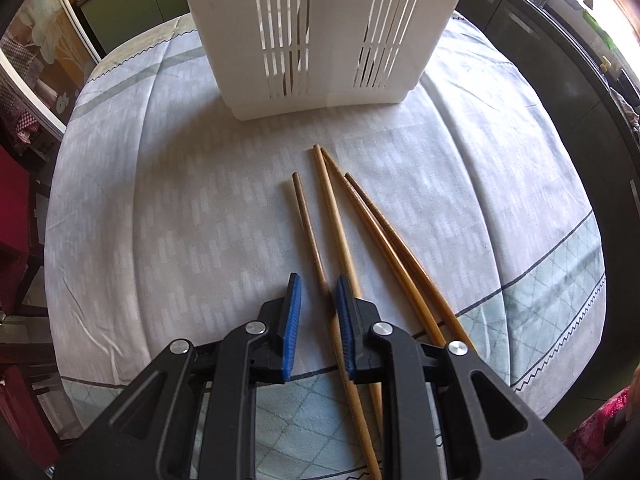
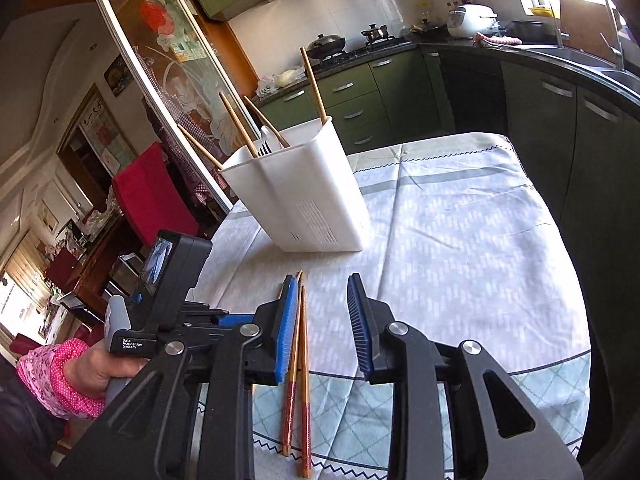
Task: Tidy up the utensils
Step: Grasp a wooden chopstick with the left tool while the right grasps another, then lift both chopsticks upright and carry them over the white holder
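Left tongs (image 1: 316, 320) open over the worktop (image 1: 160, 220); one chopstick (image 1: 310, 232) runs between the pads, seemingly untouched. Right tongs (image 2: 326, 328) open, chopstick pair (image 2: 301, 344) just beside the left pad (image 2: 285, 332).

Utensil count on the table

Four loose chopsticks (image 1: 340, 232) lie ahead of the left claw (image 1: 318, 312); four more stand in one white holder (image 2: 296, 188) beyond.

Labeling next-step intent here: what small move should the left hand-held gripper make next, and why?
Probably close. The left hand-held gripper is open, low over the tablecloth, with one chopstick running between its pads; three more lie just to its right. The holder stands ahead.
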